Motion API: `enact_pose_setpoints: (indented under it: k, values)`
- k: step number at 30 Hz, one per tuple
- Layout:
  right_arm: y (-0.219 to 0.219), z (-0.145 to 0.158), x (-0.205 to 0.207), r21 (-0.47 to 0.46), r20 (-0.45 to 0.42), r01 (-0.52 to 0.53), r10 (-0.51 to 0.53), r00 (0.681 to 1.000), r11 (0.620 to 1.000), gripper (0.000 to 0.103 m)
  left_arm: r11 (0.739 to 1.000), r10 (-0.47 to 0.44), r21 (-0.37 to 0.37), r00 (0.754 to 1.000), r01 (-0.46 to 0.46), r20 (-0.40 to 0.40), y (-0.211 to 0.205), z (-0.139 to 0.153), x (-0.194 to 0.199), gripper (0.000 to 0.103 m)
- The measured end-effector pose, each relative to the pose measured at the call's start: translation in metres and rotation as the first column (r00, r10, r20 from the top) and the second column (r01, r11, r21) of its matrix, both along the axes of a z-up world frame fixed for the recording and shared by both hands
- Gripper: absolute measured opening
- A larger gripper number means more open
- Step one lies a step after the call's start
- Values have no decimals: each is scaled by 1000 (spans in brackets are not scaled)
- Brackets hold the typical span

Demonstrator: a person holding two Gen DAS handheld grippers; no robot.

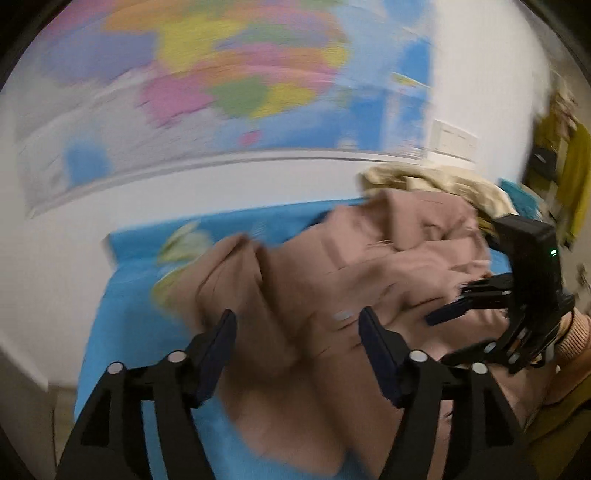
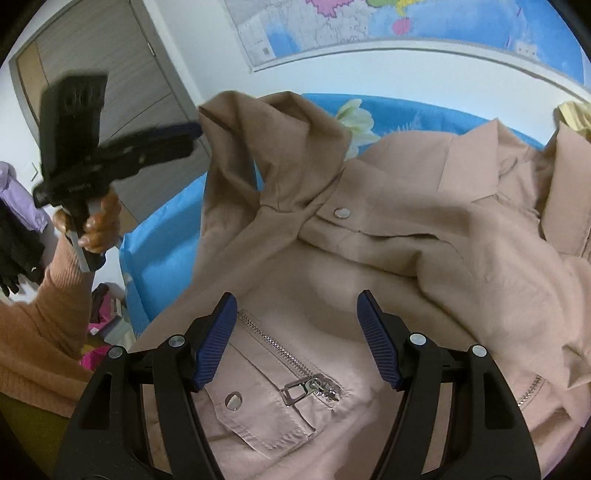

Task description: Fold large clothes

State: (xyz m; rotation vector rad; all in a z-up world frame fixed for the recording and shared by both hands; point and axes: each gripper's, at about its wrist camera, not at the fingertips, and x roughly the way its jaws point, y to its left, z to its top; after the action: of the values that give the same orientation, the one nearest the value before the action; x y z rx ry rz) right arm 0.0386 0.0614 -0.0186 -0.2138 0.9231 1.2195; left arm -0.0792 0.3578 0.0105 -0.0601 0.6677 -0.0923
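Note:
A large beige-pink jacket (image 2: 388, 236) with snap buttons and a zipped pocket (image 2: 291, 369) lies crumpled on a blue bed sheet (image 2: 162, 236). It also shows in the blurred left wrist view (image 1: 332, 280). My right gripper (image 2: 295, 339) is open just above the jacket's pocket area, holding nothing. It shows from the side in the left wrist view (image 1: 447, 310). My left gripper (image 1: 295, 354) is open over the jacket's left part. In the right wrist view it (image 2: 192, 129) is raised at the left, next to a lifted sleeve (image 2: 258, 147); I cannot tell whether it touches the sleeve.
A world map (image 2: 388, 26) hangs on the white wall behind the bed. A cream garment (image 1: 443, 184) lies behind the jacket. A grey door (image 2: 110, 74) stands at the left. Clothes hang at the far right (image 1: 569, 177). Pink items (image 2: 99, 343) lie on the floor.

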Motion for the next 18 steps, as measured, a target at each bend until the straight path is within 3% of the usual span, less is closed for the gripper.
enact_pose_setpoints:
  k: [3, 6, 9, 10, 12, 13, 14, 16, 18]
  values:
    - [6, -3, 0, -4, -14, -13, 13, 1000, 1000, 67, 990, 124, -49, 988, -129, -94, 35, -28, -12, 72]
    - [13, -6, -1, -14, -18, -29, 29, 999, 999, 67, 981, 155, -82, 968, -174, -197, 47, -64, -6, 72]
    - [17, -8, -2, -27, -23, -35, 34, 999, 999, 67, 981, 171, -35, 941, -189, -293, 41, -94, 11, 70]
    - [17, -8, -3, -33, -17, -32, 31, 999, 999, 67, 984, 175, 5, 949, -180, -262, 34, -94, 11, 69]
    - [15, -7, -4, -33, -16, -29, 28, 999, 999, 67, 986, 166, 26, 951, -165, -263, 27, -94, 18, 52]
    - [15, -5, -4, -33, -14, -26, 26, 1000, 999, 67, 986, 168, 42, 952, -162, -256, 26, -92, 20, 28]
    - [17, -5, -5, -31, -11, -30, 30, 1000, 999, 67, 986, 168, 35, 952, -164, -256, 29, -92, 21, 11]
    - [26, 0, -10, -29, 3, -64, 64, 998, 998, 65, 984, 171, -10, 952, -179, -255, 38, -85, 22, 4]
    - [42, 7, -20, -25, 23, -115, 116, 993, 993, 63, 981, 180, -34, 960, -191, -214, 49, -71, 17, 3]
